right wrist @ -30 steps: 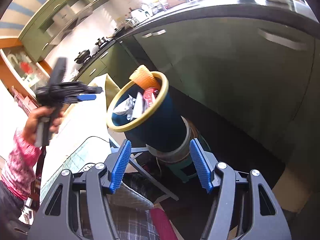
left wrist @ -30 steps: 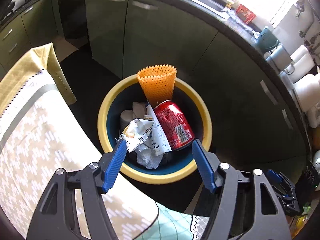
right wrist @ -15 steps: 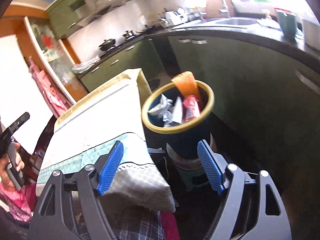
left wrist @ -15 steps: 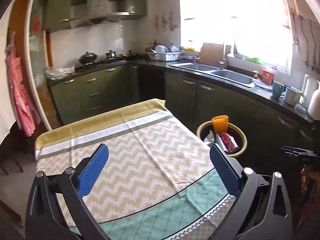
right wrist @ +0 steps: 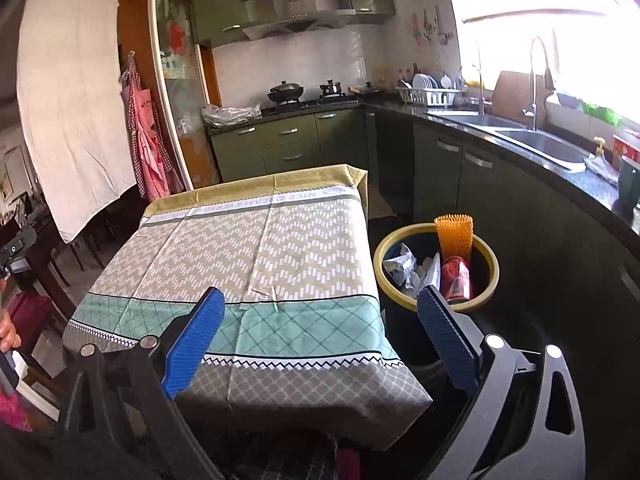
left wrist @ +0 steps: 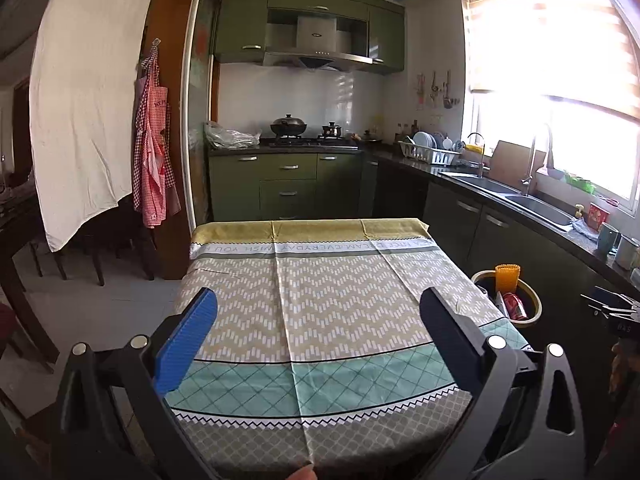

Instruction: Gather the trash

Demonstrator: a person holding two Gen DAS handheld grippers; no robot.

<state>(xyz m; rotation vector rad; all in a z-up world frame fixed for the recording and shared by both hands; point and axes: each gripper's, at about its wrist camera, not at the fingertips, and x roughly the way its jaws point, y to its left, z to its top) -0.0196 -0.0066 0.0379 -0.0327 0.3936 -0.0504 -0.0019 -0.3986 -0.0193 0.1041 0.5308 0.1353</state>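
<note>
- Hidden or unclear: the lower body of the bin [right wrist: 436, 276] is cut off behind the right tool [right wrist: 316, 336] and lost in shadow. In the left wrist view only the bin's yellow rim and part of its contents show past the corner of the tablecloth [left wrist: 332, 320]. The crumpled wrappers [right wrist: 404, 268] inside cannot be identified further. The window glare washes out the far end of the counter [right wrist: 520, 140].
- Surroundings: the tabletop is covered by the patterned cloth, with green cabinets [left wrist: 288, 184], a stove with a pot [left wrist: 288, 125] and a sink [right wrist: 536, 148] behind it. An apron [left wrist: 154, 168] hangs by the doorway.
- Left tool [left wrist: 320, 344]: jaws spread wide, holding nothing, hovering over the near edge of the tabletop.
- Right tool: jaws likewise apart and empty, over the near right corner of the tabletop.
- Trash: a red can [right wrist: 456, 278], an orange foam net [right wrist: 454, 232] standing upright and the wrappers lie in the bin, just beside the tabletop's right side. The right tool's right finger overlaps the bin's near rim in view. The bin is well to the right of the left tool.
</note>
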